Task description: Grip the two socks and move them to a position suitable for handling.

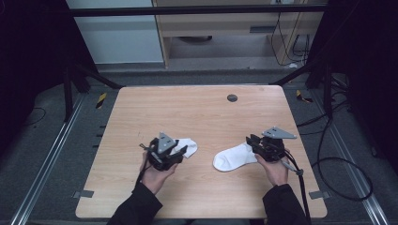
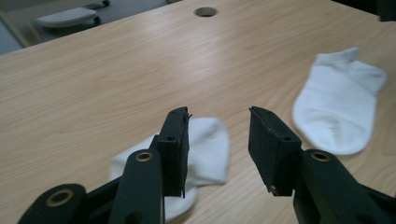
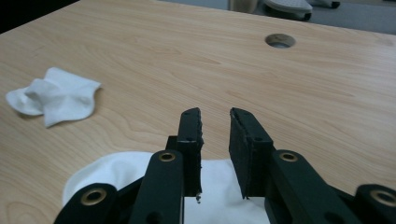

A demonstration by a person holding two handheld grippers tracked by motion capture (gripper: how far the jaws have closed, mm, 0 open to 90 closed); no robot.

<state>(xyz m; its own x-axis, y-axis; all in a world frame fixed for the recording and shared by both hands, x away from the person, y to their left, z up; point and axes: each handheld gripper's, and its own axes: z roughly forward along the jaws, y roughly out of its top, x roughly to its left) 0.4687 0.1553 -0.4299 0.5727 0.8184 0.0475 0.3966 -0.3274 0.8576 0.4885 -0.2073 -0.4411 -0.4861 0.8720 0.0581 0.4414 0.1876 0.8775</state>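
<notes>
Light wooden table (image 1: 197, 117), rectangular, with a round cable hole (image 1: 232, 98) near its far edge. Two white ankle socks lie on its near half, well apart from each other. Left sock (image 1: 188, 146): crumpled and partly folded, lying just beyond and beneath the left gripper (image 1: 180, 151), whose jaws stand spread wide above it with nothing between them; in the left gripper view the sock's bunched end shows behind the left jaw. Right sock (image 1: 233, 157): laid flat, rounded toe end pointing toward the table's middle, its other end under the right gripper (image 1: 249, 139). That gripper's jaws are parted by a narrow gap, with bare wood seen between the tips; whether the lower parts touch the fabric cannot be told. Each gripper is held in one hand, left hand (image 1: 155, 177) and right hand (image 1: 274, 169), dark sleeves entering from the near edge. A black cable (image 1: 300, 187) trails from the right gripper off the table's near right corner.
</notes>
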